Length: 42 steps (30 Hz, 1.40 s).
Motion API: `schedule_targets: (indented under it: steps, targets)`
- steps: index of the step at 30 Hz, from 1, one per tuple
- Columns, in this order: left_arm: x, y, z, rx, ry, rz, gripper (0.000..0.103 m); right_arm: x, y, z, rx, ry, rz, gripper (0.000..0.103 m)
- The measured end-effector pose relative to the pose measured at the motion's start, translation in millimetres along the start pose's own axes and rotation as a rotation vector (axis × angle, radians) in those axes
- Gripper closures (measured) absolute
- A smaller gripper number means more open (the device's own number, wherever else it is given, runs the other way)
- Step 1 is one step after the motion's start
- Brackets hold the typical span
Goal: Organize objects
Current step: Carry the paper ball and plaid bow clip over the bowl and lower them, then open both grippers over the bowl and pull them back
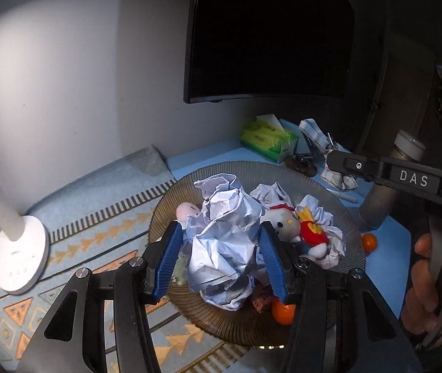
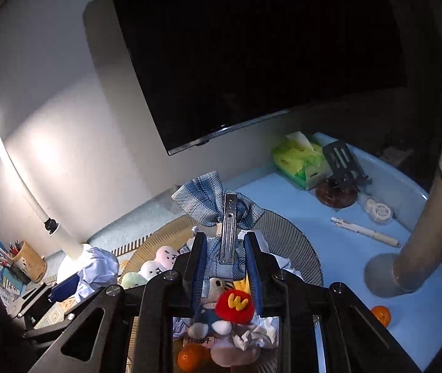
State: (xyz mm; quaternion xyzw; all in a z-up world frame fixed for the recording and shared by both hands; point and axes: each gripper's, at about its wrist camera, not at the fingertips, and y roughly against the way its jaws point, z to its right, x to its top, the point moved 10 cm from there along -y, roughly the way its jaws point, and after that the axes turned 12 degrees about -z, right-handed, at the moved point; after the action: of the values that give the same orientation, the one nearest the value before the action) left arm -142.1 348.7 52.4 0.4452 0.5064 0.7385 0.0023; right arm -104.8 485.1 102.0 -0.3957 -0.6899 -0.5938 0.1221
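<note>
My left gripper point(image 1: 219, 250) is shut on a big crumpled ball of pale blue paper point(image 1: 224, 242) and holds it over the round ribbed tray point(image 1: 171, 199). In the right wrist view the same paper ball point(image 2: 98, 269) shows at the left, in the left gripper's blue fingers point(image 2: 62, 287). My right gripper point(image 2: 225, 269) is shut on a blue plaid bow hair clip point(image 2: 217, 206) with a metal clasp, held above the tray point(image 2: 292, 233). In the left wrist view the bow point(image 1: 329, 152) hangs from the right gripper. A white cat plush in red point(image 1: 295, 227) and more crumpled paper point(image 1: 270, 192) lie in the tray.
Oranges lie in the tray point(image 1: 283, 310) and on the blue mat point(image 1: 369, 242). A white lamp base point(image 1: 19, 255) stands at the left. At the back are a green tissue pack point(image 1: 267, 138), a pen point(image 2: 363, 231), a tape roll point(image 2: 377, 209), a grey cylinder point(image 2: 422, 227) and a pencil cup point(image 2: 28, 261).
</note>
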Motion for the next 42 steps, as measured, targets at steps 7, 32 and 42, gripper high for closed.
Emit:
schedule_targets:
  steps: [7,32,42]
  targets:
    - [-8,-25,0,-0.052,0.042,-0.055,0.021,-2,-38,7,-0.001,-0.011,-0.089,0.047]
    - [-226,198,-199,0.356,0.449,0.018,0.001,-192,12,-246,0.238,0.394,-0.247,0.04]
    - [-306,150,-248,0.426,0.572,-0.135,0.001,-256,-81,-251,0.062,0.484,-0.353,0.04]
